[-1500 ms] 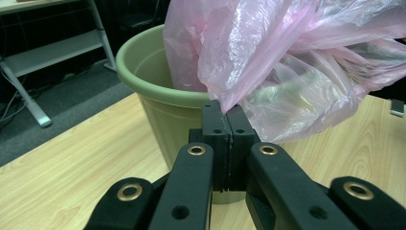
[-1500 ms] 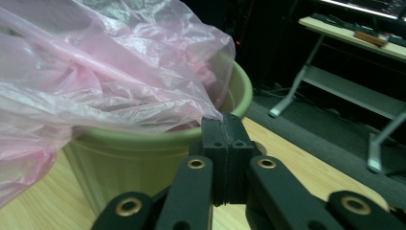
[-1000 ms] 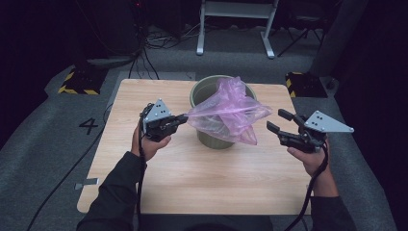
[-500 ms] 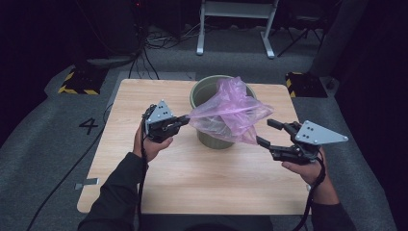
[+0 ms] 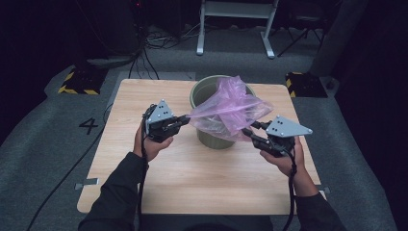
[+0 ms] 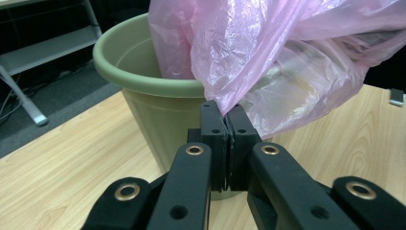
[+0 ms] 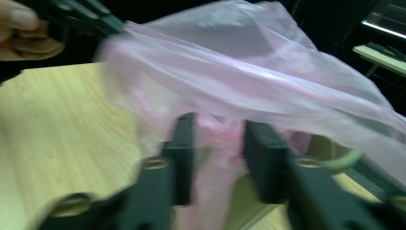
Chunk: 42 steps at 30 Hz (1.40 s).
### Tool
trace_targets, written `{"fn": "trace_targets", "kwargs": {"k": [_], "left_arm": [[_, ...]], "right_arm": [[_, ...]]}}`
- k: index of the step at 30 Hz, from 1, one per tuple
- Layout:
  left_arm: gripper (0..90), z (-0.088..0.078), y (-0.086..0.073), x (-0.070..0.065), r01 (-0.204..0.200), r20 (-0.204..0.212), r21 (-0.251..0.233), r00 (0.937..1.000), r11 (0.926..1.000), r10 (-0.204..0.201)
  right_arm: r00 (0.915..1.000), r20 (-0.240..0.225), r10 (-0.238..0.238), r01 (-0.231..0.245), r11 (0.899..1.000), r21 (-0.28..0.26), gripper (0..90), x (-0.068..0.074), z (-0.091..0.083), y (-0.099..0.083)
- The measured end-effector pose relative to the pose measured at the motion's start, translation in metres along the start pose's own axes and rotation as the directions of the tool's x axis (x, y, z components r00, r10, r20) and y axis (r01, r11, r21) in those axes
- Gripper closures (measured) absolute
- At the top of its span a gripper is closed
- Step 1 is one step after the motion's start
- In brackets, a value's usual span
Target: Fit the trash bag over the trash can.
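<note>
A pink plastic bag (image 5: 226, 108) hangs half in and half out of a green pot (image 5: 211, 139) at the middle of the wooden table (image 5: 192, 183). My left gripper (image 5: 185, 119) is shut on the bag's left corner and pulls it taut; the left gripper view shows the film (image 6: 287, 57) pinched between the closed jaws (image 6: 225, 112) in front of the pot (image 6: 143, 72). My right gripper (image 5: 251, 131) is at the bag's right side. Its jaws (image 7: 218, 129) have just been closing, with bag film (image 7: 230, 62) between them and a gap still showing.
Behind the table stands a white metal frame (image 5: 235, 29). Yellow-and-black striped blocks (image 5: 79, 82) (image 5: 305, 84) lie on the grey floor at both back corners, with cables at the left. A "4" (image 5: 89, 126) is marked on the floor.
My right gripper has moved left to the bag's right edge, and its jaws have narrowed around the film. The left gripper has kept still, holding the bag.
</note>
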<state>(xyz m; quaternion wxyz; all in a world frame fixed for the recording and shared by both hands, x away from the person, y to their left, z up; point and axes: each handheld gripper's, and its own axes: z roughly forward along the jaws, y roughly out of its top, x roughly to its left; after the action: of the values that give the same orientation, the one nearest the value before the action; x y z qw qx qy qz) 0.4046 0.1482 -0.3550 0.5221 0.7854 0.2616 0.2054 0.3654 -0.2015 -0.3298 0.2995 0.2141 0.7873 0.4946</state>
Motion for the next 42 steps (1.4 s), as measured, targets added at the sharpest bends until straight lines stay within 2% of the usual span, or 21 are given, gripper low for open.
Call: {"fn": "trace_targets", "kwargs": {"k": [3, 8, 11, 12, 13, 14, 15, 16, 17, 18, 19, 23, 26, 27, 30, 33, 34, 35, 38, 39, 42], "left_arm": [[88.5, -0.003, -0.003, 0.008, 0.023, -0.010, -0.007, 0.9997, 0.9997, -0.023], [88.7, -0.003, -0.007, 0.015, 0.043, -0.024, -0.003, 0.9988, 0.9991, -0.043], [88.8, -0.001, -0.012, 0.021, 0.061, -0.036, 0.008, 0.9975, 0.9981, -0.060], [88.8, -0.001, -0.012, 0.021, 0.061, -0.036, 0.008, 0.9975, 0.9981, -0.060], [88.8, 0.001, -0.017, 0.025, 0.079, -0.035, 0.016, 0.9963, 0.9967, -0.079], [88.8, 0.001, -0.017, 0.025, 0.079, -0.035, 0.016, 0.9963, 0.9967, -0.079], [88.7, 0.003, -0.020, 0.027, 0.089, -0.039, 0.022, 0.9954, 0.9958, -0.088], [88.7, 0.003, -0.020, 0.027, 0.089, -0.039, 0.022, 0.9954, 0.9958, -0.088], [88.6, 0.005, -0.023, 0.030, 0.098, -0.038, 0.037, 0.9946, 0.9945, -0.097], [88.2, 0.005, -0.023, 0.030, 0.098, -0.038, 0.037, 0.9946, 0.9945, -0.097], [88.2, 0.008, -0.025, 0.031, 0.092, -0.050, 0.055, 0.9947, 0.9942, -0.089], [88.2, 0.010, -0.030, 0.035, 0.102, -0.060, 0.075, 0.9934, 0.9920, -0.098], [85.5, 0.009, -0.031, 0.035, 0.102, -0.049, 0.068, 0.9939, 0.9924, -0.099], [81.0, 0.005, -0.030, 0.033, 0.085, -0.023, 0.045, 0.9962, 0.9953, -0.084], [52.0, -0.001, -0.028, 0.028, 0.065, -0.028, 0.023, 0.9975, 0.9976, -0.065], [26.2, -0.012, -0.021, 0.014, 0.044, -0.076, -0.021, 0.9961, 0.9988, -0.045], [22.9, -0.012, -0.021, 0.014, 0.044, -0.076, -0.021, 0.9961, 0.9988, -0.045], [22.3, -0.018, -0.018, 0.009, 0.024, -0.072, -0.050, 0.9970, 0.9985, -0.027], [18.5, -0.022, -0.014, 0.006, 0.010, -0.065, -0.067, 0.9977, 0.9977, -0.015], [17.9, -0.026, -0.011, 0.006, 0.018, -0.058, -0.093, 0.9980, 0.9955, -0.023], [17.9, -0.028, -0.009, 0.008, 0.022, -0.057, -0.106, 0.9980, 0.9941, -0.028]], "right_arm": [[0.9975, 0.048, 0.051, -0.051, 0.999, 0.001, 87.9, -0.015, 0.003, -0.008], [0.9848, 0.097, 0.144, -0.143, 0.990, -0.014, 89.8, -0.032, 0.004, -0.018], [0.9658, 0.141, 0.218, -0.218, 0.976, -0.013, 90.0, -0.048, 0.003, -0.027], [0.9658, 0.141, 0.218, -0.218, 0.976, -0.013, 90.0, -0.048, 0.003, -0.027], [0.9571, 0.143, 0.252, -0.254, 0.967, -0.009, 90.0, -0.055, 0.004, -0.033], [0.9571, 0.143, 0.252, -0.254, 0.967, -0.009, 90.0, -0.055, 0.004, -0.033], [0.9387, 0.139, 0.315, -0.318, 0.948, -0.006, 90.0, -0.065, 0.007, -0.042], [0.9387, 0.139, 0.315, -0.318, 0.948, -0.006, 90.0, -0.065, 0.007, -0.042], [0.9235, 0.138, 0.358, -0.361, 0.933, -0.004, 90.0, -0.072, 0.009, -0.049], [0.9235, 0.138, 0.358, -0.361, 0.933, -0.004, 90.0, -0.072, 0.009, -0.049], [0.9111, 0.129, 0.392, -0.395, 0.919, 0.000, 90.0, -0.078, 0.012, -0.055], [0.8953, 0.136, 0.424, -0.429, 0.903, 0.005, 90.0, -0.085, 0.016, -0.063], [0.8963, 0.129, 0.424, -0.429, 0.903, 0.011, 89.8, -0.085, 0.016, -0.064], [0.9058, 0.114, 0.408, -0.412, 0.911, 0.011, 87.6, -0.082, 0.013, -0.063], [0.9158, 0.094, 0.390, -0.393, 0.920, 0.006, 83.7, -0.079, 0.010, -0.060], [0.9357, 0.091, 0.341, -0.342, 0.940, -0.002, 65.9, -0.074, 0.003, -0.054], [0.9357, 0.091, 0.341, -0.342, 0.940, -0.002, 65.9, -0.074, 0.003, -0.054], [0.9424, 0.101, 0.319, -0.321, 0.947, 0.003, 52.8, -0.071, 0.000, -0.051], [0.9499, 0.112, 0.292, -0.292, 0.956, -0.010, 43.5, -0.067, -0.005, -0.049], [0.9580, 0.117, 0.262, -0.261, 0.965, -0.018, 33.0, -0.061, -0.010, -0.048], [0.9622, 0.098, 0.254, -0.252, 0.967, -0.036, 31.0, -0.056, -0.016, -0.045]]}}
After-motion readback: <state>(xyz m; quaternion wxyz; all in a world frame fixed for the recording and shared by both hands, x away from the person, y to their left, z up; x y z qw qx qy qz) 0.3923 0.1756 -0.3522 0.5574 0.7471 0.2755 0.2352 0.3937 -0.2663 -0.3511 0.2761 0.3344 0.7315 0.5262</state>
